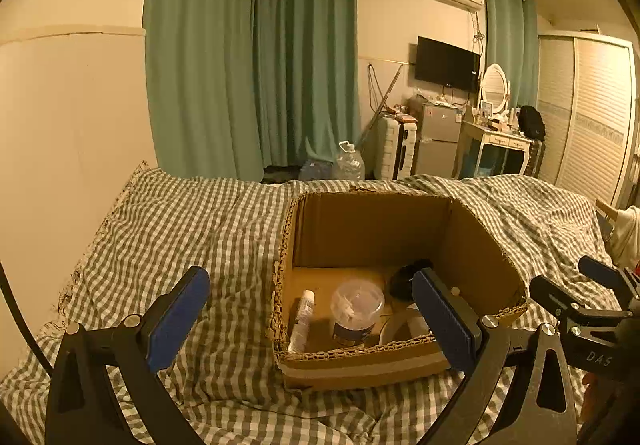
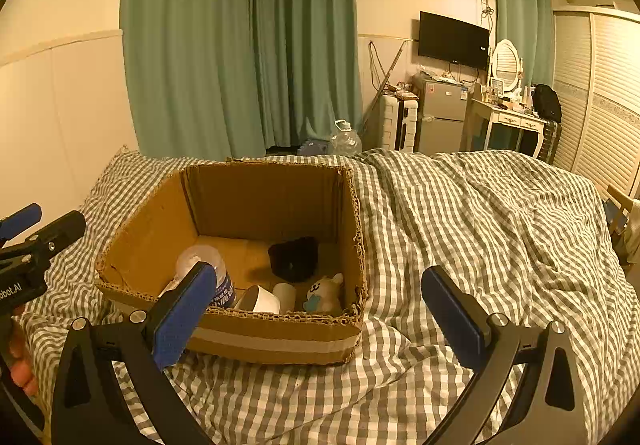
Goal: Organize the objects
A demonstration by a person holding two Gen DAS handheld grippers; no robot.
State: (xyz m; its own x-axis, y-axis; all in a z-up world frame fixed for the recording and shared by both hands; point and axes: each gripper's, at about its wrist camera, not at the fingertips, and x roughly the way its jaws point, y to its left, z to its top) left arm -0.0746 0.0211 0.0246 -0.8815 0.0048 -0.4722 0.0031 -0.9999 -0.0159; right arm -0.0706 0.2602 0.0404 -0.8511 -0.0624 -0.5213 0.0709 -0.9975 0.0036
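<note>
An open cardboard box (image 1: 372, 229) (image 2: 264, 201) sits on the checkered bedspread. Inside lie a clear-lidded jar (image 1: 356, 311) (image 2: 218, 277), a white tube (image 1: 303, 319), a black object (image 1: 406, 277) (image 2: 294, 259), a white cup (image 2: 264, 301) and a small plush toy (image 2: 326, 293). My left gripper (image 1: 312, 321) is open and empty, hovering at the box's near left corner. My right gripper (image 2: 320, 317) is open and empty, above the box's near right corner. Each gripper shows at the edge of the other's view.
The checkered bedspread (image 2: 480, 229) covers the whole bed, rumpled on the right. A wall (image 1: 72, 117) borders the bed on the left. Beyond the bed stand green curtains (image 1: 256, 57), a water jug (image 1: 349, 163), a small fridge (image 1: 440, 141) and a dressing table (image 1: 496, 149).
</note>
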